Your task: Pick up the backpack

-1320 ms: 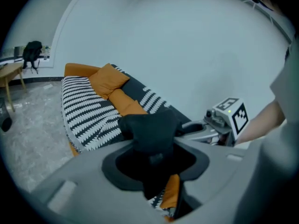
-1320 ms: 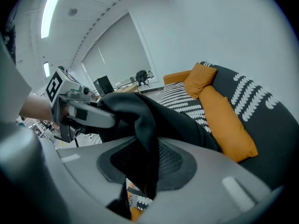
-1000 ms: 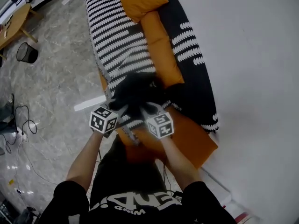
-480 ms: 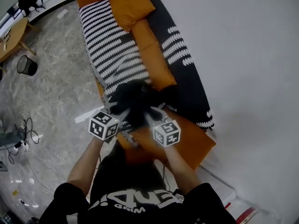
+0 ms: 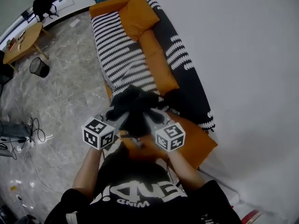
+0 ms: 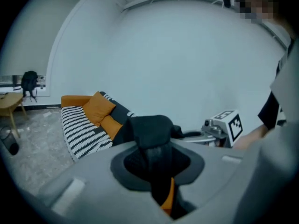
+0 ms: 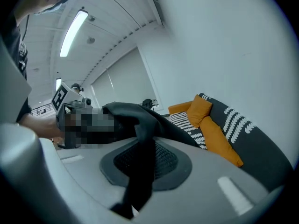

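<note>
The black backpack [image 5: 132, 104] hangs lifted above the near end of the sofa [image 5: 122, 55], held from both sides. My left gripper [image 5: 120, 119] is shut on a black strap [image 6: 150, 130] of it, which runs down between the pads. My right gripper [image 5: 152, 117] is shut on another fold of the black fabric [image 7: 141, 125]. Both marker cubes sit close together just below the bag in the head view. In the left gripper view the right gripper [image 6: 218, 128] shows beyond the bag. Most of the bag's body is hidden in both gripper views.
The sofa has a black-and-white patterned cover, orange cushions [image 5: 140, 17] and a dark backrest along the white wall [image 5: 252, 78]. A wooden table [image 5: 24, 40], a wire bin [image 5: 39, 67] and cables [image 5: 29, 129] are on the grey floor to the left.
Both grippers have risen together with the backpack, lifting it off the sofa seat and nearer to the head camera. The grip on it looks unchanged.
</note>
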